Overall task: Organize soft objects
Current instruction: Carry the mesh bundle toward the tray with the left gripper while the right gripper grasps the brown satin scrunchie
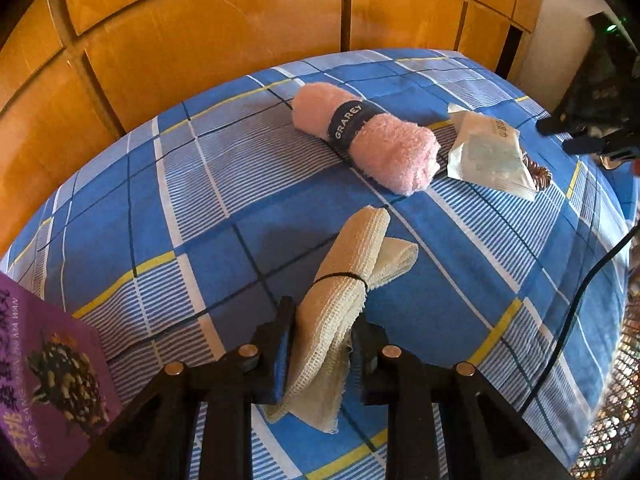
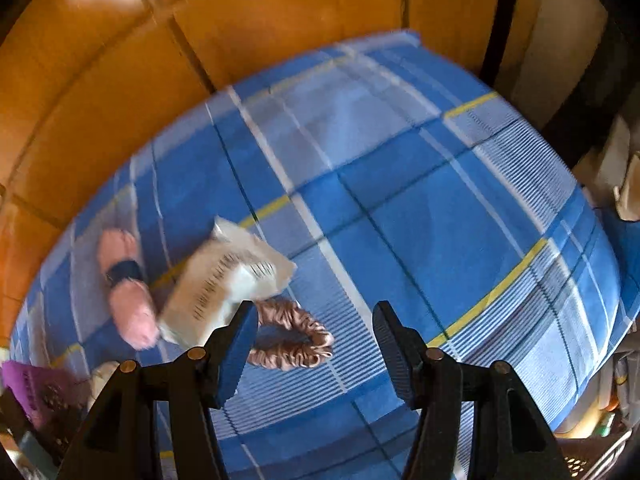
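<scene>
Orange wooden cupboard doors (image 1: 200,40) stand behind a bed under a blue checked sheet (image 1: 120,240). From the left wrist, the left gripper (image 1: 318,354) is clamped on the near end of a cream mesh cloth roll (image 1: 340,300), bound by a black band, probably to lift it. A pink towel roll (image 1: 364,140) lies at twelve o'clock, a white packet (image 1: 484,152) at one, a purple box (image 1: 52,384) at nine.

From the right wrist, blurred, the right gripper (image 2: 316,344) hangs released over the sheet; a pink scrunchie (image 2: 296,340) lies just inside its left finger, apparently its target, with the packet at ten o'clock.
</scene>
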`<act>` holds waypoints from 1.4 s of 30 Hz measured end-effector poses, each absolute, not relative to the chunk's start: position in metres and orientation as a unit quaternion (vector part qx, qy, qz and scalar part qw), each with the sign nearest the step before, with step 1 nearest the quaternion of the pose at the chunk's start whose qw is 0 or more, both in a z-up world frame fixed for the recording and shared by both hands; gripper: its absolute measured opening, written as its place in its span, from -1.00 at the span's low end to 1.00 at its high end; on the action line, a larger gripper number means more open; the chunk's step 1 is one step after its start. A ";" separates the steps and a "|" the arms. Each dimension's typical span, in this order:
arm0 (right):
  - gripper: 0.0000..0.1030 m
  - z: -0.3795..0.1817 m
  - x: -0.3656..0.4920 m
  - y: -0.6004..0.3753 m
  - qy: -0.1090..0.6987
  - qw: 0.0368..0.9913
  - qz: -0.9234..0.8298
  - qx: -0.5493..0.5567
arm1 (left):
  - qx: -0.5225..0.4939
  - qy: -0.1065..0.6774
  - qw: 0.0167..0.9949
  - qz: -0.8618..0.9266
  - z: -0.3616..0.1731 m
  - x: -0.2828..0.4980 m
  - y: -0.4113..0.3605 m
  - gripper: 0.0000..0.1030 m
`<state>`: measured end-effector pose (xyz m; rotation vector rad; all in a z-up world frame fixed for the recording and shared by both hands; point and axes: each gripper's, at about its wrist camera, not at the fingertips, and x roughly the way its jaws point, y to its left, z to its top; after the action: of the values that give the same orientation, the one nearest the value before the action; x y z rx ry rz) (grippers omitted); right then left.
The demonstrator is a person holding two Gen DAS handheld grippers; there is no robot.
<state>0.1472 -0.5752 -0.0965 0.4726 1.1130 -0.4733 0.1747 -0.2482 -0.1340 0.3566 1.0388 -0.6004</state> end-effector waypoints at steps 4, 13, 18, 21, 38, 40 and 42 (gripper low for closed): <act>0.17 -0.114 0.159 -0.574 0.554 0.782 -0.193 0.209 | 0.171 0.484 0.812 -0.278 -0.136 0.174 -0.249 -0.52; -0.04 -0.134 0.171 -0.552 0.578 0.785 -0.188 0.123 | 0.161 0.480 0.820 -0.268 -0.134 0.171 -0.249 -0.59; -0.81 -0.130 0.159 -0.553 0.567 0.784 -0.199 0.155 | 0.132 0.490 0.813 -0.284 -0.120 0.172 -0.248 -0.67; -0.80 -0.131 0.151 -0.558 0.572 0.778 -0.194 0.173 | 0.097 0.479 0.820 -0.299 -0.092 0.174 -0.247 -0.67; -0.78 -0.135 0.136 -0.570 0.554 0.775 -0.196 0.231 | -0.037 0.389 0.909 -0.144 0.058 0.274 -0.098 -0.67; -0.78 -0.135 0.134 -0.569 0.554 0.776 -0.201 0.225 | -0.046 0.385 0.915 -0.111 0.062 0.274 -0.062 -0.67; -0.78 -0.135 0.132 -0.571 0.553 0.776 -0.204 0.223 | -0.058 0.381 0.919 -0.082 0.061 0.271 -0.026 -0.67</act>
<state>0.1321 -0.5708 -0.1349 0.4828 1.1967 -0.4411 0.2707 -0.0257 0.0611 -0.1190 0.7835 -0.1690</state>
